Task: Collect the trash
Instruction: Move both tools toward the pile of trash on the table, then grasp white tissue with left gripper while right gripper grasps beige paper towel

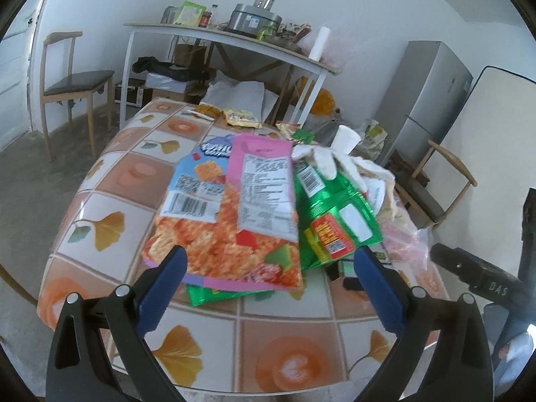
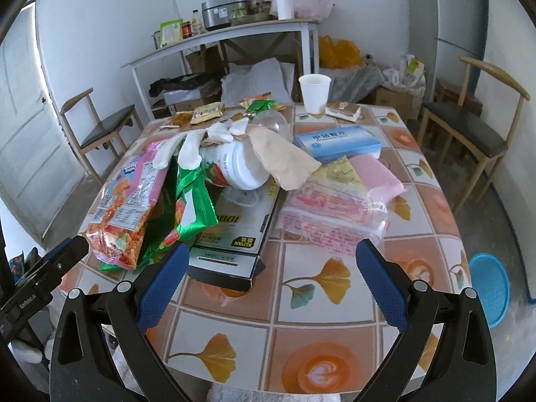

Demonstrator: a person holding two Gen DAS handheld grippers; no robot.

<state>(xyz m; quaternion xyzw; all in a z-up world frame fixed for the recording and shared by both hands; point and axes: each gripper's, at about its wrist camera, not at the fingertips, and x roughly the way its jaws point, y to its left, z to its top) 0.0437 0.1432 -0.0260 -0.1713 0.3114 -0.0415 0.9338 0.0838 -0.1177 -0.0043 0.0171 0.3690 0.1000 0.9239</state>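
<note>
Tablecloth (image 2: 318, 278): orange/white squares w/ ginkgo leaves; snack bag (image 1: 231, 214) pink-orange; wrapper (image 1: 338, 214) green; tongs' pads (image 2: 160, 284) blue.

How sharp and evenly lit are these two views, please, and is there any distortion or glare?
Left wrist view: the pink snack bag and green wrapper look motion-blurred, while the left claw stays crisp; the table edge bows strongly. Right wrist view: sharper overall, the blue box print is clear; soft daylight, mild sheen on the green wrapper, dark corners.
</note>
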